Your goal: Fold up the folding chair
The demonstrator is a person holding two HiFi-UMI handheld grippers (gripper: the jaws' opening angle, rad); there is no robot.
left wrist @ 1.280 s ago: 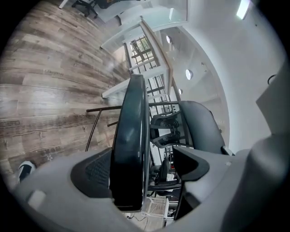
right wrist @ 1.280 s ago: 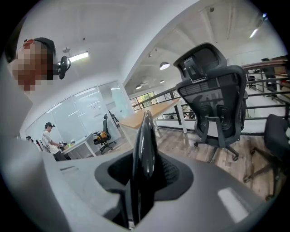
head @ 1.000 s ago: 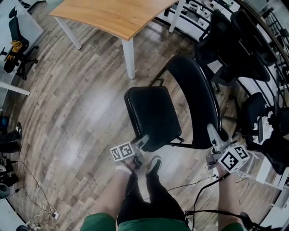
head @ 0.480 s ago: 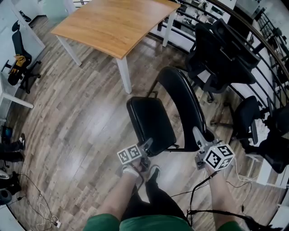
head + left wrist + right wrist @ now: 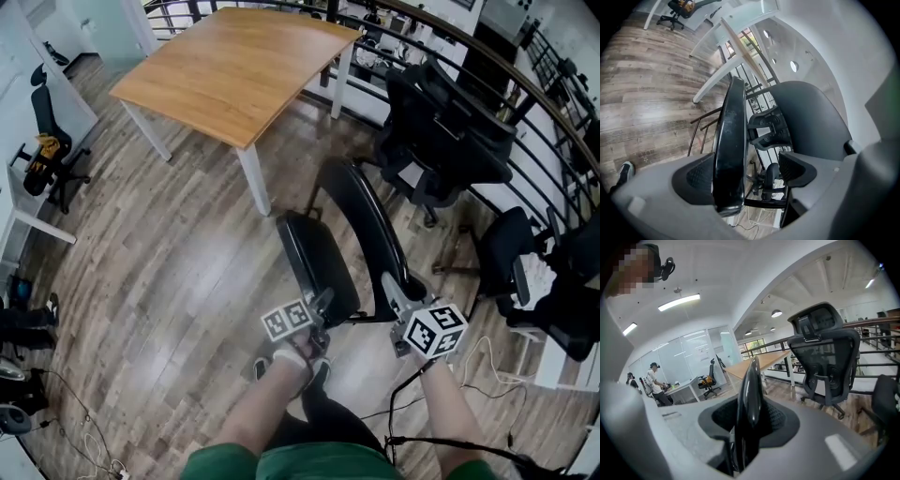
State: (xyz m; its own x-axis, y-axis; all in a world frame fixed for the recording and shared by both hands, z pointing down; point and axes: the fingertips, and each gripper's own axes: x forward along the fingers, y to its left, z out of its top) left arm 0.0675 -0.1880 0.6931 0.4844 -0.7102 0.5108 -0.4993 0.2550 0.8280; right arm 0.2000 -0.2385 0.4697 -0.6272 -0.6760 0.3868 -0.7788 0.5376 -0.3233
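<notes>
Left gripper point(image 5: 323, 299): forearm outstretched, pointed downward, jaws apart around steeply tilted black padded seat point(image 5: 315, 255) edge. Right gripper point(image 5: 387, 280): clamped on black curved backrest point(image 5: 367, 225) rim of half-folded chair, on wooden floor point(image 5: 178, 234).

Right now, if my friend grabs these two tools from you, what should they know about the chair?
Left tool: jaws apart, with the front edge of the seat between them, leaning on one pad.
Right tool: shut on the edge of the backrest.
Done: seat tipped steeply up.
Left: a gap remains, so probably bring the seat against the backrest until the chair is flat.
</notes>
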